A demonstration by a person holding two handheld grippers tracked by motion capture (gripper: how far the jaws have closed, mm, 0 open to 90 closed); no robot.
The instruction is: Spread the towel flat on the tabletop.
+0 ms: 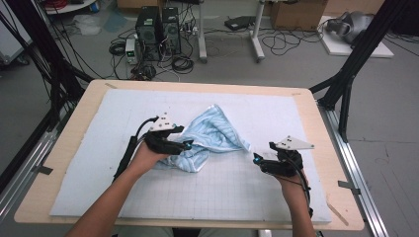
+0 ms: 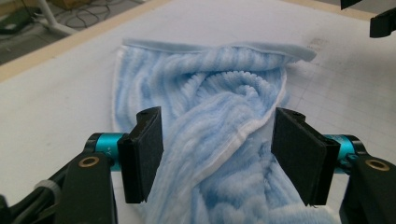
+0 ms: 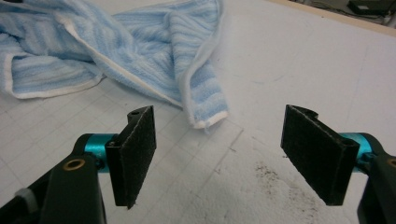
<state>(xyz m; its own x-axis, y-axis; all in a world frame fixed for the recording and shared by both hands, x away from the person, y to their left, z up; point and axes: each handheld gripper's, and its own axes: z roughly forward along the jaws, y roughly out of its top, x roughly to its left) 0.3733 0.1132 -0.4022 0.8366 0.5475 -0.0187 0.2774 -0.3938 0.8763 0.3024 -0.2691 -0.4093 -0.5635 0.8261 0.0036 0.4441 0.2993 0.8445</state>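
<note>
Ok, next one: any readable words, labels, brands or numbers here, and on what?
None can be read. The blue striped towel carries no label in view, the white grid mat shows only ruled lines, and the computer towers on the floor are too small and blurred to read.

the left gripper (image 1: 189, 144) and its hand (image 1: 148, 158) covered the near left part of the towel (image 1: 215, 133) in the high view. in the left gripper view the towel (image 2: 219, 154) ran off the bottom edge, its near end unseen. the towel's (image 3: 116, 42) far side was cut by the right gripper view's top edge.
</note>
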